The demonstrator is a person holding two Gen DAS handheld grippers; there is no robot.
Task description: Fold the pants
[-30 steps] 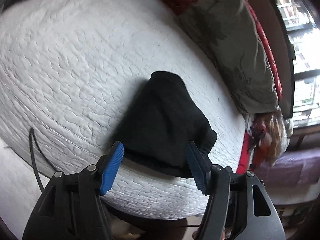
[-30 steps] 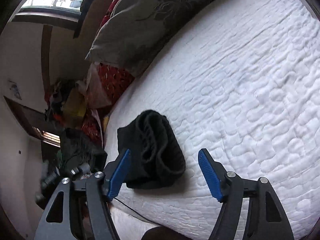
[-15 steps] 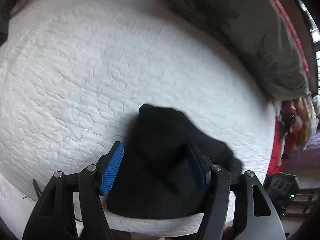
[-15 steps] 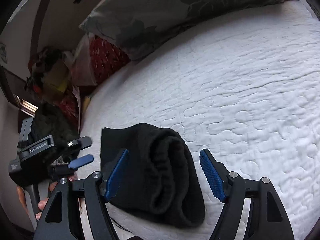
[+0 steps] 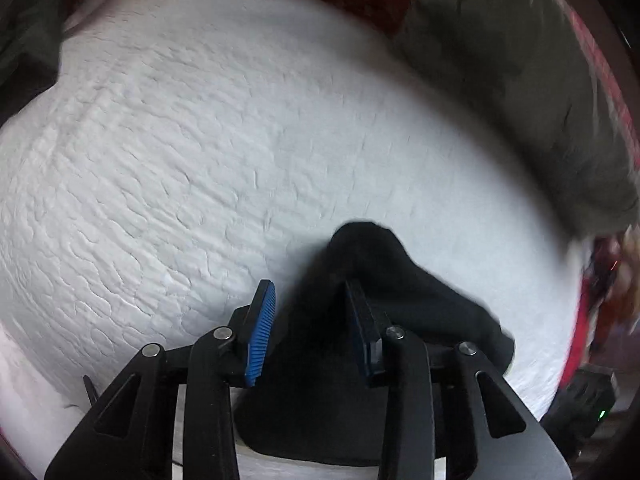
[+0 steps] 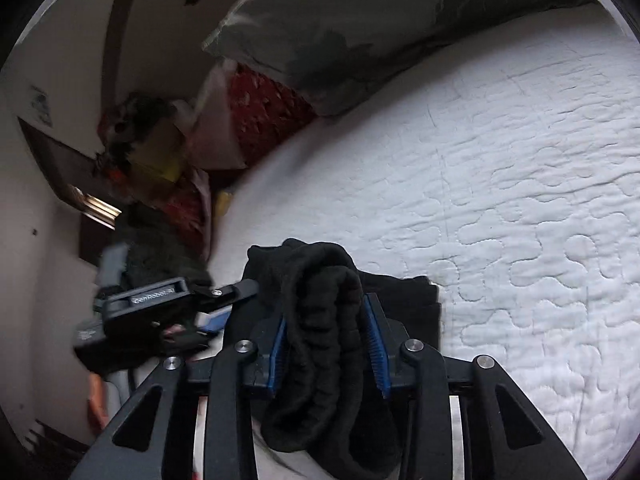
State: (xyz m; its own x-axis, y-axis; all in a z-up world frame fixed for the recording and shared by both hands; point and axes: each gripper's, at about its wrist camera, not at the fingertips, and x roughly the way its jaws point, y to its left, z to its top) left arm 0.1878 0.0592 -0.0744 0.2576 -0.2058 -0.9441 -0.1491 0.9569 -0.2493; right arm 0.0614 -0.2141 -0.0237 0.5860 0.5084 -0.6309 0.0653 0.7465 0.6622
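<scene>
Both hand-held grippers (image 5: pixel 308 328) (image 6: pixel 328 354) straddle pants (image 6: pixel 320 320).

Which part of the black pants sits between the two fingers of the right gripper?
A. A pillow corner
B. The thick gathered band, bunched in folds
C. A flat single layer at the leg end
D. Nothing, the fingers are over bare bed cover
B: in the right wrist view the right gripper has its blue pads pressed against both sides of the ribbed, bunched band of the pants, which lie on the white bed cover.
</scene>
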